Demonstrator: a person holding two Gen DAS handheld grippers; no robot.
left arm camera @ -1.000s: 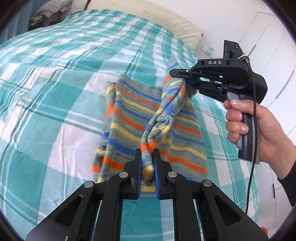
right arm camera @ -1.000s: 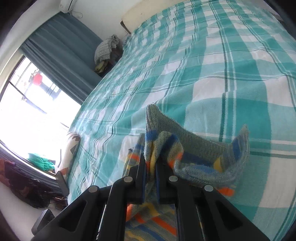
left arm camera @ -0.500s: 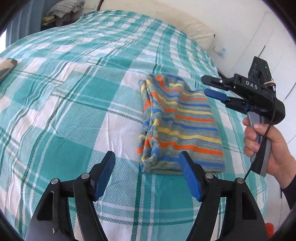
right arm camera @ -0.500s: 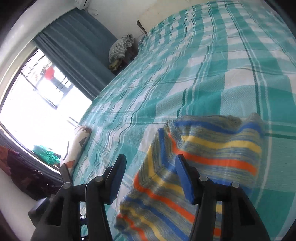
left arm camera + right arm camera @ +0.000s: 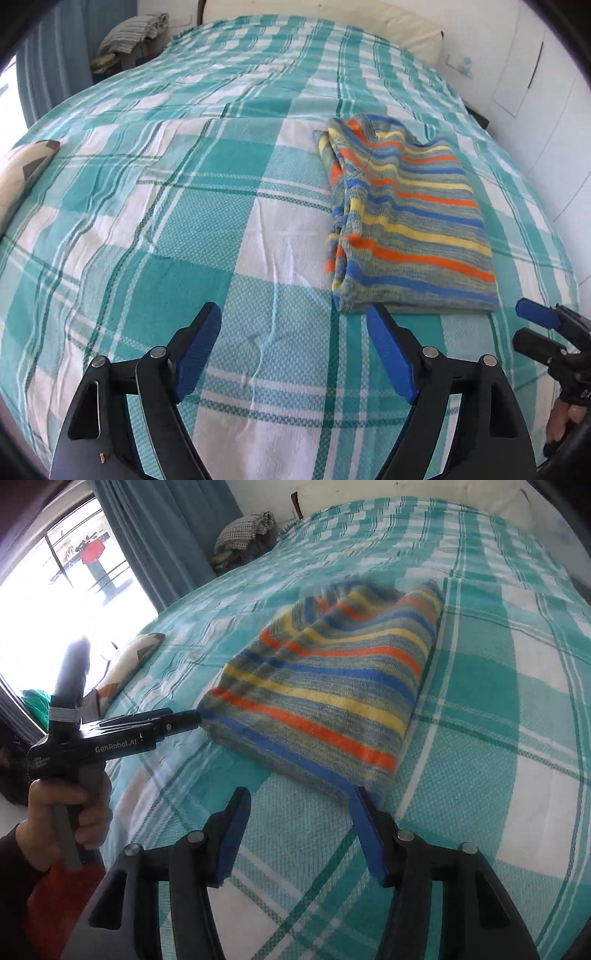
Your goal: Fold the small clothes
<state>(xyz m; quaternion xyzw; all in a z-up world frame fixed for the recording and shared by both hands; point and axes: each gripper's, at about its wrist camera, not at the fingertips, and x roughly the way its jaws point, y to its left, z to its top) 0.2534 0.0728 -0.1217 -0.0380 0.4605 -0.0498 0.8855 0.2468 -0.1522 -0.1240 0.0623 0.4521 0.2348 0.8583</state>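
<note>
The striped garment's [image 5: 325, 698] far end is blurred; the right hand-held gripper [image 5: 299, 834] is cut off in the left view. Folded on the bed [image 5: 184, 221], it lies just beyond both; the left hand-held gripper [image 5: 293, 350] gapes wide, the right partly, both just opened, empty.

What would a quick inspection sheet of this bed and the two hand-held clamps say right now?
Surface: bed with teal plaid cover, lightly wrinkled.
Job's things: striped garment lying folded on the cover, nothing gripping it.
Clutter: patterned cushion at the bed's edge.
Grippers: left gripper open, empty, jaws just opened; right gripper open, empty, jaws just opened, one finger close to the garment's near edge.
Cables: nothing seen.
Surroundings: teal curtain, bright window, heap of cloth beside the bed's head, white wall.
</note>
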